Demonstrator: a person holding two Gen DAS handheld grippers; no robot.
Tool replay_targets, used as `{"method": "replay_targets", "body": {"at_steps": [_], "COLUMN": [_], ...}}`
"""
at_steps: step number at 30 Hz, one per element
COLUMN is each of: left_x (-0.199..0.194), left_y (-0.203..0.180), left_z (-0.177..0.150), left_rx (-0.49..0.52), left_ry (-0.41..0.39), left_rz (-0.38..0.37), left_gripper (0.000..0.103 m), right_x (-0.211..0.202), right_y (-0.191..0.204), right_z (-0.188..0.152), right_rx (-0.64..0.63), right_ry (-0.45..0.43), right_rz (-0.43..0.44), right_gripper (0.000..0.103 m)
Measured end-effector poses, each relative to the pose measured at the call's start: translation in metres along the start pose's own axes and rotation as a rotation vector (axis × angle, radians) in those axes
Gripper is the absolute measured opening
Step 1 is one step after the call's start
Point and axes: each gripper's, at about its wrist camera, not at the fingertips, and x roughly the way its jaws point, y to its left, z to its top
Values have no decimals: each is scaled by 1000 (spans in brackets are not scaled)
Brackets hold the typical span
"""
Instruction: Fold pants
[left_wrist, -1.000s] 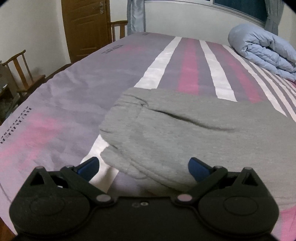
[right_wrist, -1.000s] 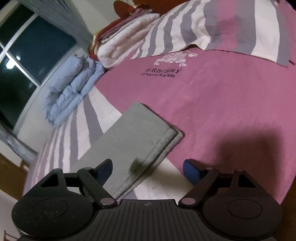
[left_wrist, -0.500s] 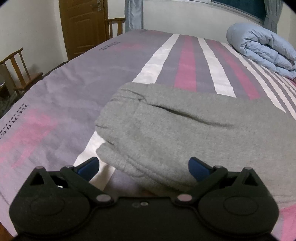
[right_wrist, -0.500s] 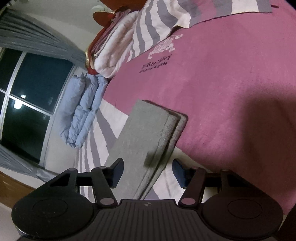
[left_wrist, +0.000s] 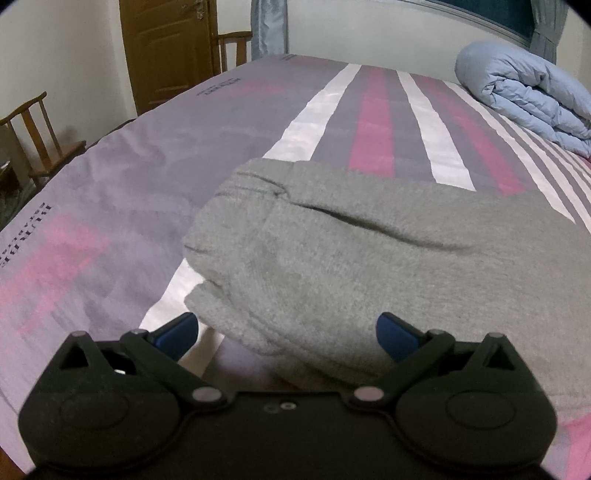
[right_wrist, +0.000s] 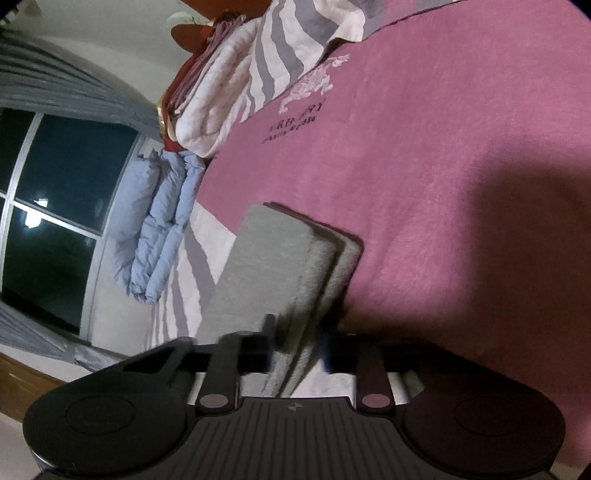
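Sweatpants (right_wrist: 280, 258) in grey fleece lie folded lengthwise on a striped bed, caught at the moment the right gripper (right_wrist: 299, 343) closes on their stacked cuff end. Low in the right wrist view its jaws are narrowing, with the layered edge of the legs between them; blur hides whether the pads already press the cloth. In the left wrist view the left gripper (left_wrist: 287, 332) stands wide open, its blue pads (left_wrist: 177, 328) on either side of the rounded waist end of the sweatpants (left_wrist: 369, 266) at lower centre, touching nothing that can be seen.

Soft, thick and light by the look of it, the knit should sag and drape as soon as it is lifted, and the layers may slide apart unless all are pinched together. It is neither fragile nor slippery. The best hold appears to be the corners at each end: the cuff edge for the right side, the elastic waistband for the left.

Beyond the garment, the bedcover (left_wrist: 110, 206) runs in grey, pink and white bands. A rolled blue duvet (left_wrist: 524, 92) sits at upper right of the left view, with a wooden door (left_wrist: 166, 48) and chair (left_wrist: 33, 136) at upper left. In the right view, a striped blanket pile (right_wrist: 236, 85) lies at top centre.
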Motion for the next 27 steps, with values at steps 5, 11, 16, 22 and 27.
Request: {"method": "replay_targets", "body": {"at_steps": [5, 11, 16, 22, 27], "left_x": [2, 3, 2, -7, -21], "left_y": [-1, 1, 3, -2, 8], "left_z": [0, 1, 0, 3, 9], "left_rx": [-10, -32, -45, -25, -13], "left_ry": [4, 13, 15, 7, -18], "left_rz": [1, -10, -9, 15, 28], "left_gripper": [97, 97, 98, 97, 97], "right_x": [2, 9, 14, 11, 17], "right_y": [-8, 3, -3, 30, 53], "right_z": [2, 3, 3, -5, -11], "right_rx": [31, -50, -19, -198, -248], "right_ry": [4, -3, 3, -44, -38], "right_rz": [45, 28, 62, -11, -14], "right_gripper": [17, 17, 17, 16, 16]}}
